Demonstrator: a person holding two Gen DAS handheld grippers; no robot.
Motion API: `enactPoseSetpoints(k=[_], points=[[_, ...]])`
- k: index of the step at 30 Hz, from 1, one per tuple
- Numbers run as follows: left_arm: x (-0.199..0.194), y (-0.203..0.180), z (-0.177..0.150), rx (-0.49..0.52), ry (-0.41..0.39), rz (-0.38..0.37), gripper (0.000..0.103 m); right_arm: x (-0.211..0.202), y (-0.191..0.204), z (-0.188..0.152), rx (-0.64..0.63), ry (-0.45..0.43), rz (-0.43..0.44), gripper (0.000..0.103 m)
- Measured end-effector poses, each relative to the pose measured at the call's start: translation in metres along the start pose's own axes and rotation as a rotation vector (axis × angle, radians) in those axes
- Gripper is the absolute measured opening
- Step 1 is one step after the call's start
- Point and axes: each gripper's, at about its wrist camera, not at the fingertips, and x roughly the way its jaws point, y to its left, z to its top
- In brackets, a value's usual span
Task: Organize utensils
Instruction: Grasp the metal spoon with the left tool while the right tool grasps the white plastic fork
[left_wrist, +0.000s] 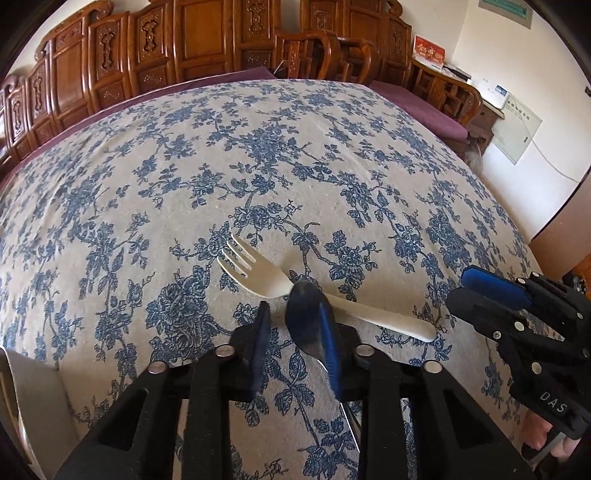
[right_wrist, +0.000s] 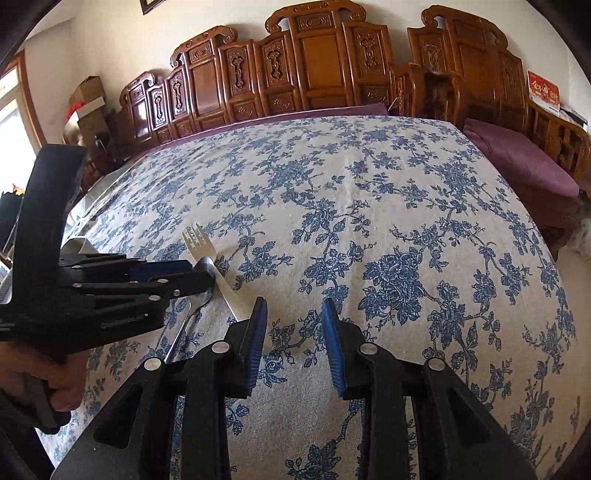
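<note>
- Spoon (left_wrist: 308, 314) lay on the floral tablecloth (left_wrist: 295, 166), its bowl resting over the handle of the pale fork (left_wrist: 280, 284).
- Your left gripper (left_wrist: 295, 325) had narrowed around the spoon bowl; only the right pad looked in contact, so you had no firm hold.
- Your right gripper (right_wrist: 295, 332) hovered partly open and empty, beside the fork handle.
- You needed a square pinch and a straight lift so the fork stayed put.
</note>
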Motion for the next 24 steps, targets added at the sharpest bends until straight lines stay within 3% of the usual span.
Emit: enactPoseSetpoints(k=[9, 24], points=[[-0.012, -0.004, -0.002, 0.019, -0.02, -0.025, 0.002, 0.003, 0.002, 0.003, 0.004, -0.001, 0.001, 0.033], [-0.069, 0.021, -0.01, 0.037, -0.108, 0.013, 0.0, 0.038, 0.03, 0.022, -0.066, 0.033, 0.026, 0.033]])
